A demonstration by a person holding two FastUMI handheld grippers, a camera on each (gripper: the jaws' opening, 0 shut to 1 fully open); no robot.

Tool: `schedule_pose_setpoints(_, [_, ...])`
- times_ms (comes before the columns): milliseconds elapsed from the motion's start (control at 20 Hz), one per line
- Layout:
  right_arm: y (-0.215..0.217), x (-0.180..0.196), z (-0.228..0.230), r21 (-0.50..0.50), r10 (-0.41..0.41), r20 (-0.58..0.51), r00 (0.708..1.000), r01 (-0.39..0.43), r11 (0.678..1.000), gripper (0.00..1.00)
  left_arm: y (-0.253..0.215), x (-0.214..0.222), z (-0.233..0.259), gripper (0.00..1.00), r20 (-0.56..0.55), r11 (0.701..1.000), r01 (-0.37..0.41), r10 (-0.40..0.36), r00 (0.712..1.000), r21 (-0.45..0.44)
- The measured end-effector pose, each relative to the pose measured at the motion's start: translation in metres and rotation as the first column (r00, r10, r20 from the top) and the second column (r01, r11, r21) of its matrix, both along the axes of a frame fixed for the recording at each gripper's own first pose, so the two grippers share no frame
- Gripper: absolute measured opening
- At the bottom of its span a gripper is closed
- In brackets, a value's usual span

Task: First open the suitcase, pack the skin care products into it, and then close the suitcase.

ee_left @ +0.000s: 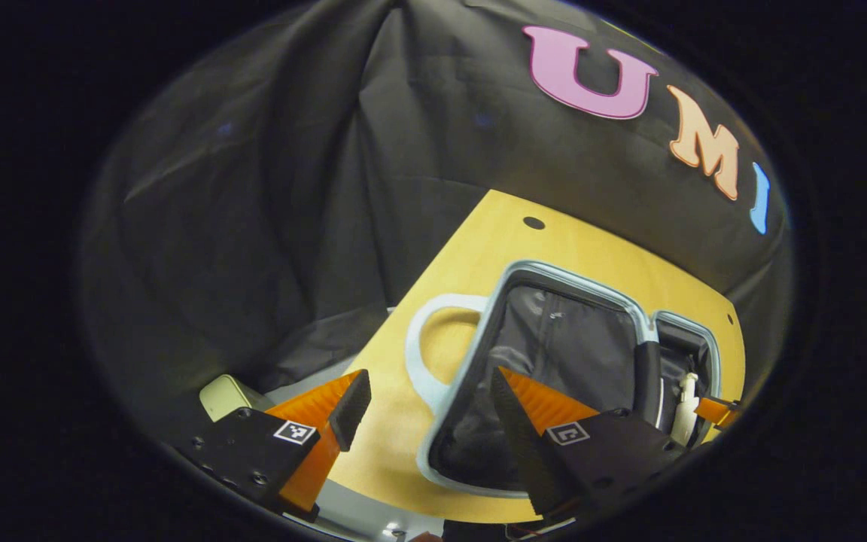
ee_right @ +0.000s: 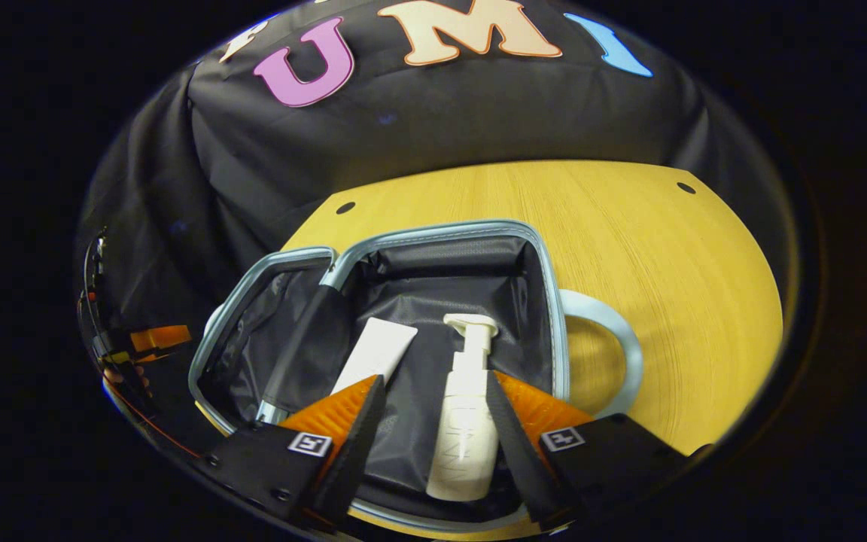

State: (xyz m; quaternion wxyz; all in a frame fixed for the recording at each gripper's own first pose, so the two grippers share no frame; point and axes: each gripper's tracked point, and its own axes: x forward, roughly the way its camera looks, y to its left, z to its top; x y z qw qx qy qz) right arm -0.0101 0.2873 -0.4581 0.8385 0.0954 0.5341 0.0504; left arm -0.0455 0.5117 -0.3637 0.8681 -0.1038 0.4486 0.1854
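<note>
1. The pale-blue hard-shell suitcase with a dark fabric lining (ee_right: 546,301) is seen lying open on the round yellow wooden table (ee_right: 667,248), both halves flat and side by side.
2. A white plastic pump bottle (ee_right: 467,406) and a white squeeze tube (ee_right: 377,350) are seen lying on the lining of the half with the pale looped handle (ee_right: 622,346), near each other but apart.
3. The right gripper (ee_right: 433,421) is held over that half with its jaws spread; the pump bottle lies between them, and contact cannot be told, so it is judged released or nearly so.
4. The left gripper (ee_left: 426,406) is seen spread and pinching nothing, above the suitcase rim (ee_left: 479,331) beside the handle.
5. Packing is judged almost finished, with closing left to do. The bottle is best left flat and clear of the rim, then the right gripper is lifted straight out.
6. For closing, the free half (ee_right: 253,331) should be taken at its hard rim, since the lining is slack and wrinkled.
7. The shell is smooth with rounded corners; the bottle is slick and cylindrical and could roll.
</note>
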Motion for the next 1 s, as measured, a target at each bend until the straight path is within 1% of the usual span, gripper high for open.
schedule_pose_setpoints(100, [-0.002,0.007,0.012,-0.006,-0.006,0.033,0.999,0.007,1.0,0.98,0.016,0.006,-0.009,0.95,-0.015,1.0,-0.016,0.016,1.0,0.002])
schedule_pose_setpoints(150, [-0.002,0.008,0.017,-0.008,-0.011,0.044,0.999,0.011,1.0,0.98,0.023,0.009,-0.016,0.95,-0.026,1.0,-0.021,0.021,0.999,0.002])
schedule_pose_setpoints(200, [-0.004,0.012,0.023,-0.007,-0.018,0.054,0.998,0.018,1.0,0.93,0.029,0.011,-0.023,0.95,-0.042,1.0,-0.021,0.021,0.999,0.0])
schedule_pose_setpoints(250, [-0.006,0.015,0.029,-0.009,-0.025,0.065,0.998,0.026,1.0,0.98,0.034,0.014,-0.03,0.95,-0.056,1.0,-0.02,0.02,0.998,0.002])
schedule_pose_setpoints(300, [-0.009,0.019,0.036,-0.011,-0.033,0.078,0.996,0.034,0.999,0.93,0.038,0.017,-0.039,0.95,-0.076,1.0,-0.013,0.013,0.997,-0.001])
schedule_pose_setpoints(350, [-0.013,0.022,0.043,-0.012,-0.039,0.093,0.995,0.041,0.999,0.98,0.042,0.02,-0.047,0.95,-0.094,1.0,-0.01,0.009,0.996,-0.002])
schedule_pose_setpoints(500, [-0.027,0.031,0.061,-0.026,-0.057,0.133,0.989,0.061,0.998,0.98,0.041,0.025,-0.072,0.95,-0.164,0.999,0.007,-0.012,0.986,-0.033])
schedule_pose_setpoints(600, [-0.035,0.032,0.066,-0.032,-0.073,0.135,0.988,0.078,0.996,0.98,0.047,0.029,-0.084,0.95,-0.196,0.999,0.027,-0.031,0.98,-0.023])
schedule_pose_setpoints(700, [-0.042,0.031,0.068,-0.043,-0.086,0.136,0.987,0.093,0.995,0.98,0.051,0.032,-0.098,0.92,-0.227,0.999,0.046,-0.051,0.972,-0.027])
schedule_pose_setpoints(750, [-0.043,0.028,0.068,-0.043,-0.086,0.132,0.988,0.092,0.995,0.98,0.05,0.031,-0.104,0.9,-0.251,0.997,0.058,-0.068,0.966,-0.046])
schedule_pose_setpoints(800, [-0.044,0.026,0.068,-0.041,-0.082,0.127,0.988,0.088,0.995,0.98,0.045,0.036,-0.104,0.89,-0.242,0.995,0.062,-0.079,0.967,-0.077])
schedule_pose_setpoints(850, [-0.045,0.024,0.067,-0.043,-0.076,0.124,0.989,0.082,0.996,0.98,0.043,0.04,-0.106,0.73,-0.234,0.994,0.072,-0.09,0.968,-0.082])
schedule_pose_setpoints(900, [-0.046,0.024,0.068,-0.048,-0.069,0.124,0.99,0.075,0.996,0.93,0.038,0.042,-0.106,0.58,-0.23,0.992,0.083,-0.104,0.968,-0.099])
schedule_pose_setpoints(950, [-0.046,0.023,0.067,-0.049,-0.063,0.125,0.99,0.07,0.996,0.93,0.029,0.044,-0.103,0.42,-0.232,0.989,0.084,-0.11,0.966,-0.118])
schedule_pose_setpoints(1000, [-0.048,0.024,0.067,-0.046,-0.061,0.13,0.99,0.067,0.997,0.98,0.028,0.044,-0.102,0.27,-0.25,0.992,0.082,-0.104,0.963,-0.096])
